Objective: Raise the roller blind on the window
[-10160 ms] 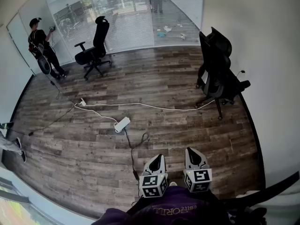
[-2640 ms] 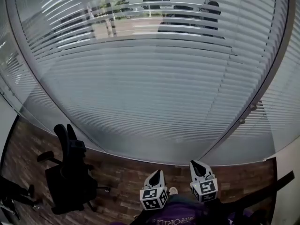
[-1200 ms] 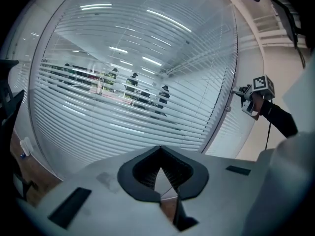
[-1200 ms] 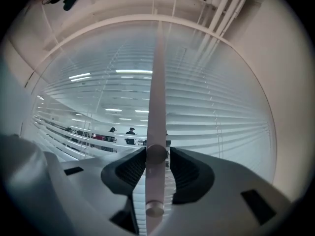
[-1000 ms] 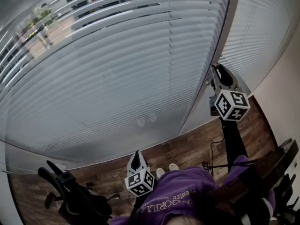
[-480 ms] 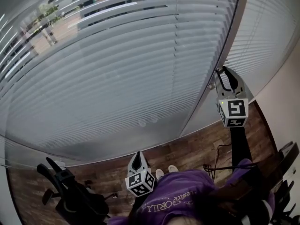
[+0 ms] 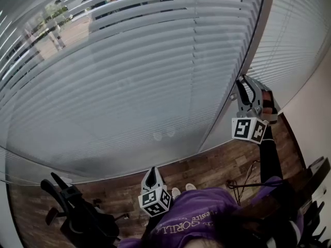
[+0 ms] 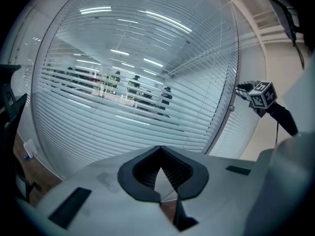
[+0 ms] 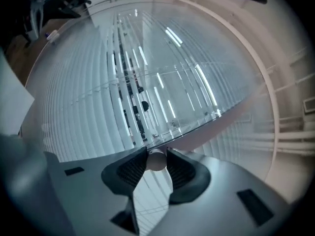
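Observation:
A slatted blind hangs fully lowered behind a glass partition, with a second blind to the right of a pale frame post. Against that post my right gripper is raised. In the right gripper view it is shut on a small round control knob held between the pads. My left gripper hangs low near my body, pointing at the glass. In the left gripper view its tips meet with nothing between them, and the right gripper's marker cube shows by the post.
A black office chair stands at the lower left on the wood floor. A dark cable lies on the floor by the post. A plain wall closes the right side. People are visible beyond the glass.
My right gripper has rolled at the post and its marker cube has dropped a little, with the hand behind it now showing. The left gripper and the blind look unchanged.

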